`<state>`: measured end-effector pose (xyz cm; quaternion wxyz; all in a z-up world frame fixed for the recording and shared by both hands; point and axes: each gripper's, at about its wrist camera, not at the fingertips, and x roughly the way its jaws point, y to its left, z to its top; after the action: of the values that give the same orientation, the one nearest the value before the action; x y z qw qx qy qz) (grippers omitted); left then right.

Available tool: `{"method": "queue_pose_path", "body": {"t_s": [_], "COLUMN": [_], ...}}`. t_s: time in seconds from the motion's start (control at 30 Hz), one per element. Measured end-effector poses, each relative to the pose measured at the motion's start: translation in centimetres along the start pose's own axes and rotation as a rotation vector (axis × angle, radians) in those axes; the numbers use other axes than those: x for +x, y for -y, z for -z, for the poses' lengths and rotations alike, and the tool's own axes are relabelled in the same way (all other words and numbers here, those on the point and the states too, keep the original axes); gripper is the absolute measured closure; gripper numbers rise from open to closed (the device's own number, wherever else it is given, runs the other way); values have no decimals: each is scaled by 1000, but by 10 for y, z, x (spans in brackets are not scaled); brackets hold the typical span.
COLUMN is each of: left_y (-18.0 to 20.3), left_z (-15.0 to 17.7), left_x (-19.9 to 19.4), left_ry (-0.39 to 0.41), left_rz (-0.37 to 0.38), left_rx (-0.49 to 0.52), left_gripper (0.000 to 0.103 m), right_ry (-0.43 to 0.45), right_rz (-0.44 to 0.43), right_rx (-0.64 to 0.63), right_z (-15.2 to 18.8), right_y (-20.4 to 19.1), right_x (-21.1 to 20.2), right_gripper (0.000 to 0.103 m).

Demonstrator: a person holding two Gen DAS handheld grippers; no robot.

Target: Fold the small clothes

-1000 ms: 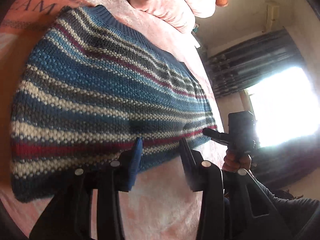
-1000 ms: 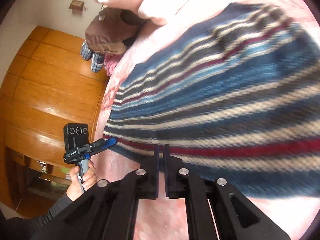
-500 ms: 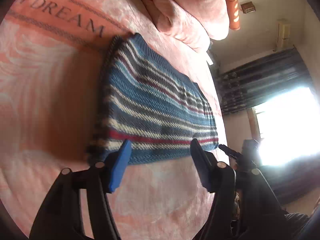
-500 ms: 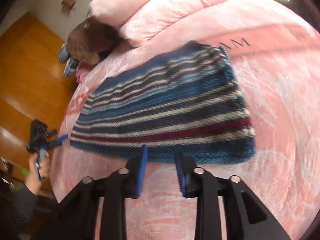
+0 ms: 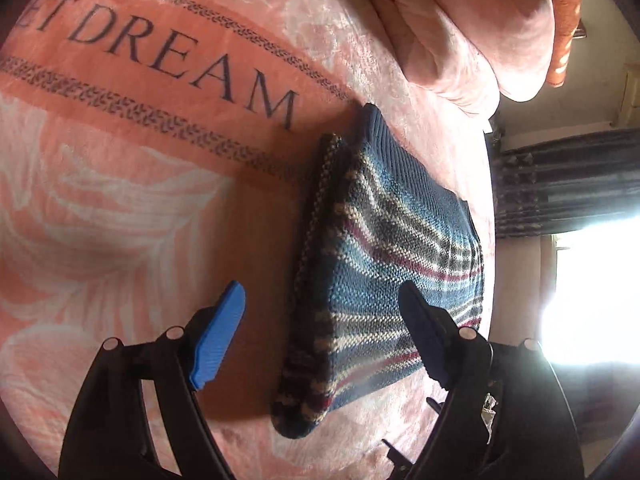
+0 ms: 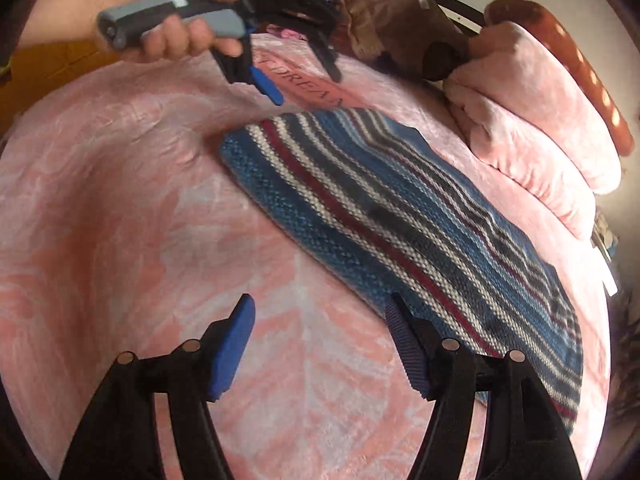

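Both grippers have let go and backed off since a sec ago: right gripper (image 6: 320, 344) was pinched on the near hem, now its fingers are spread wide w/ nothing between them, hovering over bare blanket just left of the knit. Left gripper (image 5: 324, 336) likewise released, fingers wide apart and empty, hanging above the left end of the striped knit sweater (image 5: 384, 264); from the right wrist view it sits at the far left, held in a hand (image 6: 168, 20), clear of the cloth.

Sweater (image 6: 400, 216) lies flat on the pink "DREAM" blanket (image 6: 120, 220), folded into a long band running from far left to near right, pillows (image 6: 532, 120) just beyond its far edge. At the left end a doubled edge shows, layers stacked, approx even.

Handling, my guess: chunky knit, soft and floppy, fairly light but thick, so it'll sag and stretch if lifted by one point. Not slippery; the plush blanket prob drags on it. Best hold = both corners of one short end, pinching all layers together, then carry across to the other end.

Looks: blue ground, cream, dark grey and maroon stripes lengthwise, coarse stitch, ribbed edge
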<state>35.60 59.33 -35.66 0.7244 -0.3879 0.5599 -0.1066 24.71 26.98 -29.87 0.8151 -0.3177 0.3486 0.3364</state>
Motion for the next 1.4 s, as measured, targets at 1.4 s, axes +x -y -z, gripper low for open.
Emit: {"method": "queue_pose_path", "body": {"t_s": [1.4], "left_y": [33], "left_z": [-80], "left_x": [100], "left_ry": [-177], "left_rz": [48], "left_rx": [69], "left_gripper": [50], "right_ry": [127], "right_rz": [223], "right_rx": [-84], "right_z": [-86], "right_y": [-70], "right_x": [94], "right_gripper": [26]}}
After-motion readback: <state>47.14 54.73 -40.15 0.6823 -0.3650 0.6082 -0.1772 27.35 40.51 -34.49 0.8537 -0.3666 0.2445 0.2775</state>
